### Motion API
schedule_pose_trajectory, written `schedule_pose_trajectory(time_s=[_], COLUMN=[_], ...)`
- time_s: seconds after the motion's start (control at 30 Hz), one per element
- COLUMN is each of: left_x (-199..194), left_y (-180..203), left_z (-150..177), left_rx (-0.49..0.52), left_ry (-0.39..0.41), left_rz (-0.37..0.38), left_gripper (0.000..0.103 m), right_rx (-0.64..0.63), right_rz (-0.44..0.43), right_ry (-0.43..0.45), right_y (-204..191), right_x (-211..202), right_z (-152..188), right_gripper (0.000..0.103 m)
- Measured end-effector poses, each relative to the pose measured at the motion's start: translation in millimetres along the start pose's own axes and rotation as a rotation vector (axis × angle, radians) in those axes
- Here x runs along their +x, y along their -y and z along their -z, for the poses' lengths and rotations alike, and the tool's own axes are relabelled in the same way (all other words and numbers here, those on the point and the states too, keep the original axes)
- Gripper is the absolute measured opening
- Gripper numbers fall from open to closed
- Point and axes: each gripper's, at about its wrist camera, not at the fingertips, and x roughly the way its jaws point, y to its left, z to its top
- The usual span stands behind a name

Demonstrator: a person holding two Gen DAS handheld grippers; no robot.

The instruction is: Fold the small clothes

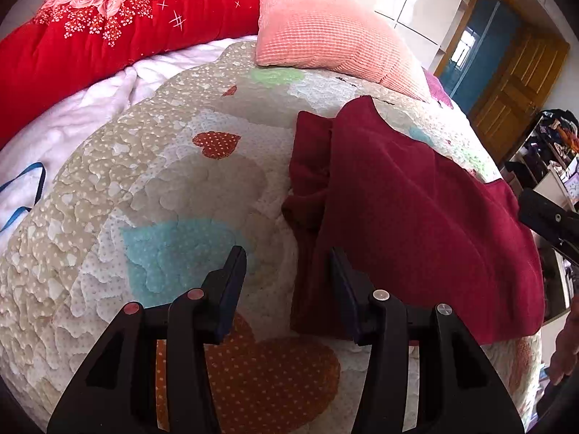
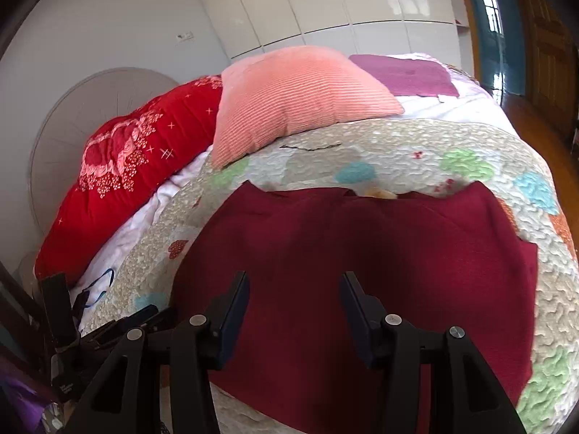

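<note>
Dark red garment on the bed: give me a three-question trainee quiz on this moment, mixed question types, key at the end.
1. True or false: the left gripper is clamped on the dark red garment.
2. Multiple choice: what lies just beyond the garment toward the headboard? A) a blue towel B) a pink ribbed pillow C) a laundry basket
3. Fill in: the garment lies spread on a quilt patterned with ____.

Key:
1. False; both the left gripper and the right gripper have bare jaws standing apart.
2. B, the pink ribbed pillow.
3. Hearts, seen on the quilt.
</note>
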Motion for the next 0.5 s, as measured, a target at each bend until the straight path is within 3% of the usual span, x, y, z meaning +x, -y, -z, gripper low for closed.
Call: schedule_pose_trajectory(time_s=[0.17, 0.23, 0.37, 0.5], left_x=[-4, -3, 0, 4], left_y=[-14, -22, -22, -23], left_z=[-8, -10, -10, -11], left_rx=[-0.039, -0.071, -0.073, -0.073], left_ry=[0.002, -0.005, -0.009, -0.024], left_rz=[0.087, 0.102, 0.100, 0.106], left_gripper=[0.048, 0.056, 0.056, 0.057], right_rx=[-0.039, -0.059, -0.096, -0.139], right_rz=[-0.053, -0.058, -0.030, 0.054], right_ry=[-0.018, -0.039, -0.142, -0.219], right_y=[-47, -61, -86, -97], right_x=[51, 73, 126, 171], right_z=[-21, -33, -52, -58], right_gripper=[0.050, 0.050, 0.050, 0.049])
